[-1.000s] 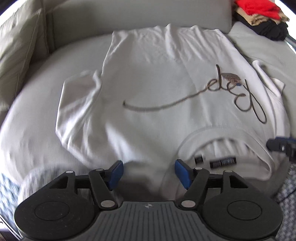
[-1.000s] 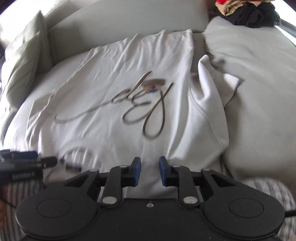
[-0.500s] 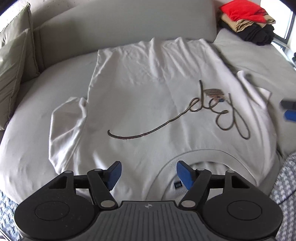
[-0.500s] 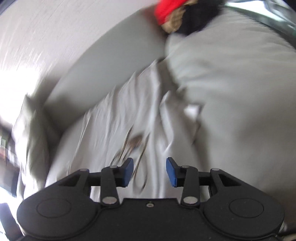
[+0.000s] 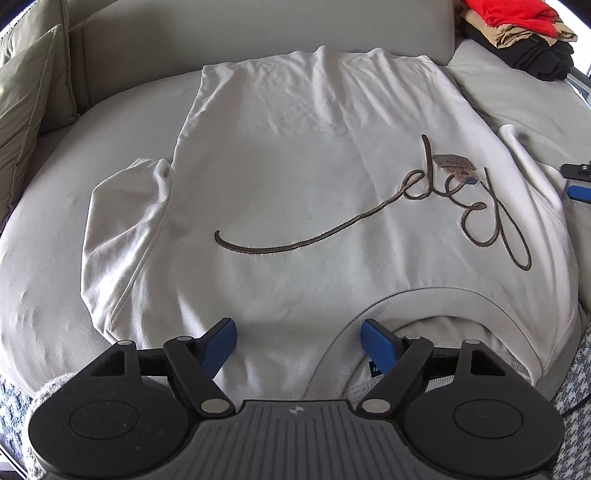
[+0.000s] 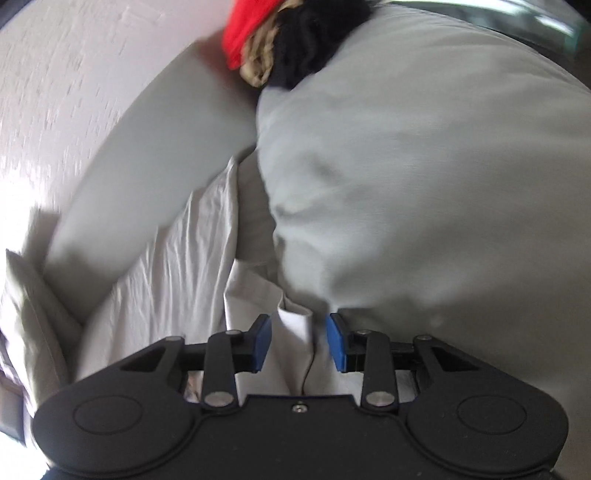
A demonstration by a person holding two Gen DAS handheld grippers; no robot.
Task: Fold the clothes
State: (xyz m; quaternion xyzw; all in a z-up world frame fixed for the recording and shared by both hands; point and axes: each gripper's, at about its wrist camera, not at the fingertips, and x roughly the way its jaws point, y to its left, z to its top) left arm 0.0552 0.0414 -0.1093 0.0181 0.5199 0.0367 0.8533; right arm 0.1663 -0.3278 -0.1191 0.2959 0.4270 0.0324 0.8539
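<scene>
Now | white cotton T-shirt with brown script lettering (image 5: 295, 177) spread flat on grey sofa cushion (image 5: 40, 229) | left tool (image 5: 299, 338) opening, apart over shirt's ribbed collar (image 5: 424, 299) | right tool (image 6: 298, 341) closing, sleeve edge (image 6: 295, 325) between pads, unpinched | red, tan, black folded pile (image 5: 517, 33) far corner.

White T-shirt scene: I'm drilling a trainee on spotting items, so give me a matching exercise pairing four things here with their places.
Things:
1. white cotton T-shirt with brown script lettering
2. red folded garment
3. olive fabric cushion
4. dark blue neck label

Places:
A. far left against the backrest
B. inside the collar
C. spread flat, centre
D. atop the pile, far right corner

Pairs: 1-C, 2-D, 3-A, 4-B
</scene>
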